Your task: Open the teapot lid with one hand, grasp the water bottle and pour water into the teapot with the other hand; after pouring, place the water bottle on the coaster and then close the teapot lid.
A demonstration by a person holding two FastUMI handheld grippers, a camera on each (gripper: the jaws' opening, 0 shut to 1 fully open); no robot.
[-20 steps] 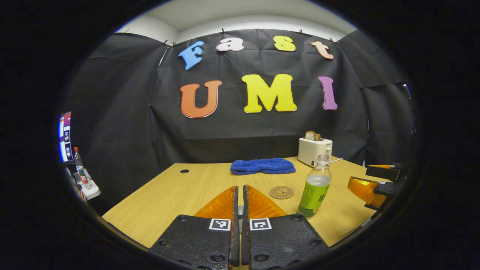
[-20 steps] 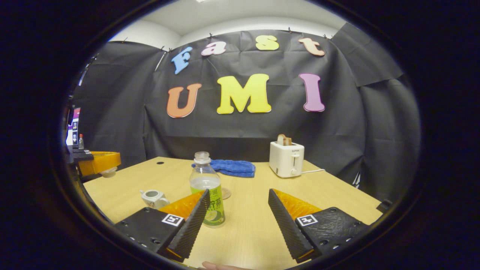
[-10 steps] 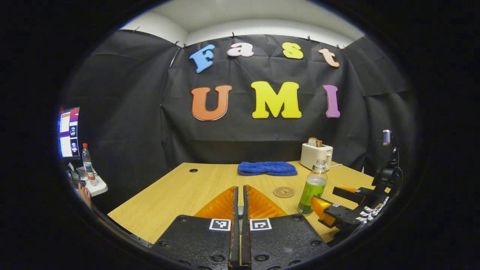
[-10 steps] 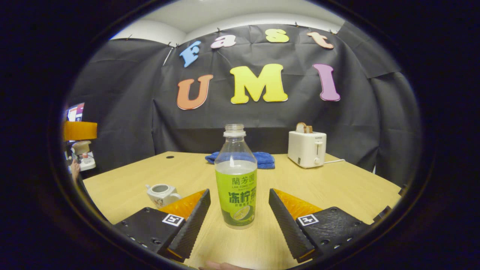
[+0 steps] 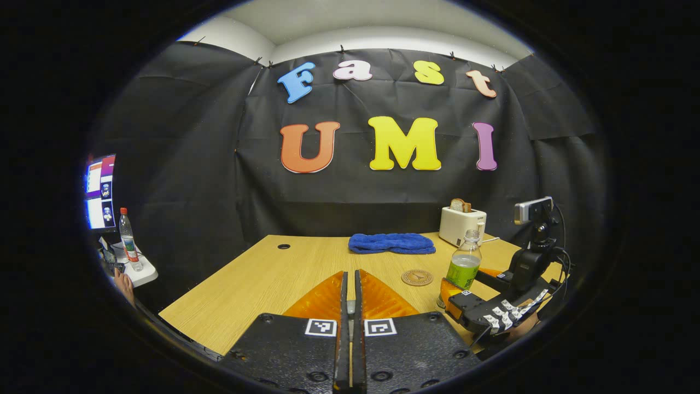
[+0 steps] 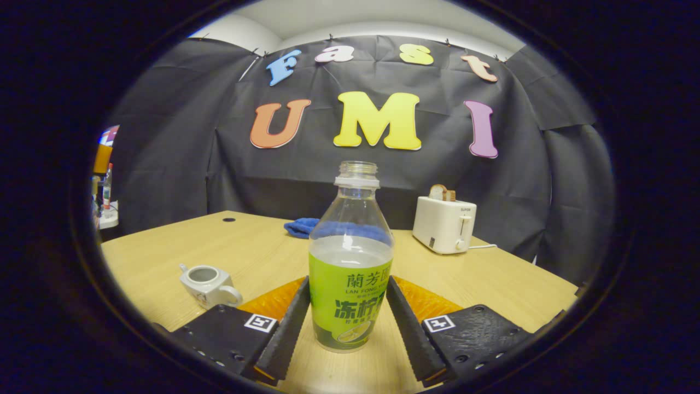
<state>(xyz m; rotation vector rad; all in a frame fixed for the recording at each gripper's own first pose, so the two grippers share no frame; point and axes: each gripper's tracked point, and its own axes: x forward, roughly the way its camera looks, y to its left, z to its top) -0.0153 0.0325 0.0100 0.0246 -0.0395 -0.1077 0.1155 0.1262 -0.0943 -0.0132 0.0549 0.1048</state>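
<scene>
Two grippers work over one tabletop. The water bottle stands upright and uncapped at the middle of the right gripper view, the right gripper with its jaws against both sides of the label, seemingly clamped low for a steady lift. At nine o'clock of the bottle sits the teapot, lid off, ready for pouring. The left gripper, jaws together, presumably holds the lid, though I cannot tell. The coaster waits at ten o'clock of the bottle in the left gripper view.
</scene>
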